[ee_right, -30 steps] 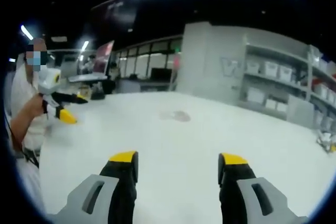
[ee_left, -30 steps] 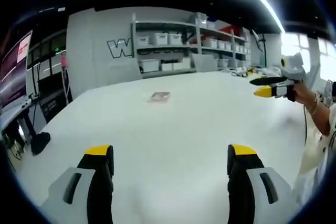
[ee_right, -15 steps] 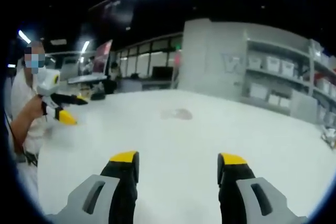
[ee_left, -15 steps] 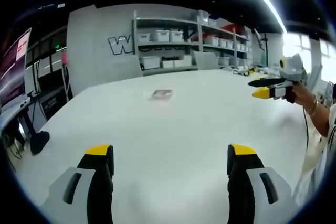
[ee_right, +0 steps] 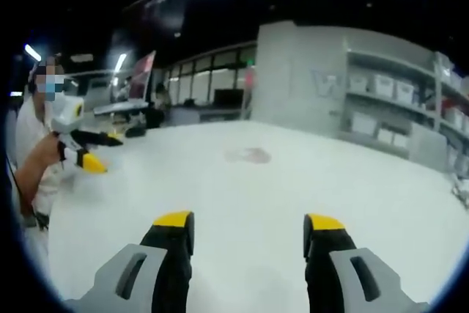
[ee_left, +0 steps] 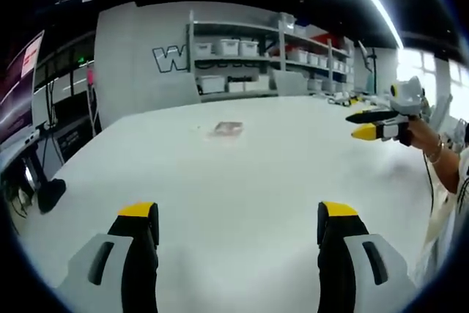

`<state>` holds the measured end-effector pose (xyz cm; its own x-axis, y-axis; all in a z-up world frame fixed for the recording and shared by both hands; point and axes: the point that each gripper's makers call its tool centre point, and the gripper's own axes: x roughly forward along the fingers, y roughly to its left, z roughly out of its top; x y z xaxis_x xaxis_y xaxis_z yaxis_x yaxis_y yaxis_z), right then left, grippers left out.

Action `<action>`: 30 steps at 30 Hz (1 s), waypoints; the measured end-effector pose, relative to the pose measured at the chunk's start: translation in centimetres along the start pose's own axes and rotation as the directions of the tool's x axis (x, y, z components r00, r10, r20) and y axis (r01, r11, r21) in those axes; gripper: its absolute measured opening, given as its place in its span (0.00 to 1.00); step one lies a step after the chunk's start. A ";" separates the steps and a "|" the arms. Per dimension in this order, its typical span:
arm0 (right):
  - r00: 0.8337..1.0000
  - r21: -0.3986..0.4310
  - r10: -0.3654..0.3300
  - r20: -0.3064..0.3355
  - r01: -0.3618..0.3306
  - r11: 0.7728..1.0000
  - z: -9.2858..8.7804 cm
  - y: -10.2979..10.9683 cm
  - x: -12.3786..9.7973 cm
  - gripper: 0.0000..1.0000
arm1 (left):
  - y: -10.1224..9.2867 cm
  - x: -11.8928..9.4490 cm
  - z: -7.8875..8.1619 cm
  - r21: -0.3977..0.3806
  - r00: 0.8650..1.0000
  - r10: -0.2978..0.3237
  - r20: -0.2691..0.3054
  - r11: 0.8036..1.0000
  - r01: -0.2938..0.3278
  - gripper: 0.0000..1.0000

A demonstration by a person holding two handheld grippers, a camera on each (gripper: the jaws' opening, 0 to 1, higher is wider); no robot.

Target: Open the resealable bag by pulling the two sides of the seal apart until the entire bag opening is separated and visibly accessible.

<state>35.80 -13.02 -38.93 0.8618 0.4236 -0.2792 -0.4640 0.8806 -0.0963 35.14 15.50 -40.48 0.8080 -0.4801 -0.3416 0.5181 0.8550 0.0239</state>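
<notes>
step: approach, bag not yet touched | resealable bag (ee_left: pixel 226 130) lay flat on worktop (ee_left: pixel 242 188), upper centre of frame | left gripper (ee_left: pixel 239 223) & right gripper (ee_right: pixel 242 231) jaws wide apart, empty | next: close in, pinch each seal side

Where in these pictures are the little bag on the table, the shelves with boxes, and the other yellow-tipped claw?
bag (ee_left: pixel 226 130), left gripper view, middle of its flat face.
shelves (ee_left: pixel 242 56), left gripper view, a shelf board.
right gripper (ee_left: pixel 364 123), left gripper view, between its fingertips.
</notes>
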 end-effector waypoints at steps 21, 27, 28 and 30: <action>1.000 -0.009 0.023 -0.021 -0.023 1.000 -0.1 0.1 1.6 0.59 | -0.2 0.4 0.0 -0.001 1.000 -0.010 -0.004 1.000 0.010 0.88; 0.999 -0.015 0.031 -0.026 -0.032 0.999 0.0 0.3 2.1 0.59 | -0.3 0.5 0.0 0.001 1.000 -0.012 -0.007 1.000 0.012 0.88; 0.999 -0.016 0.032 -0.027 -0.033 0.999 0.0 0.3 2.1 0.59 | -0.4 0.5 0.0 0.001 1.000 -0.012 -0.008 1.000 0.012 0.88; 0.999 -0.018 0.034 -0.029 -0.035 0.999 0.0 0.3 2.3 0.59 | -0.4 0.4 0.0 0.001 1.000 -0.012 -0.007 1.000 0.012 0.88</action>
<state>37.61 -11.75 -39.57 0.8389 0.4472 -0.3103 -0.4975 0.8612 -0.1039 35.29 14.97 -40.66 0.7999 -0.4887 -0.3484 0.5278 0.8491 0.0205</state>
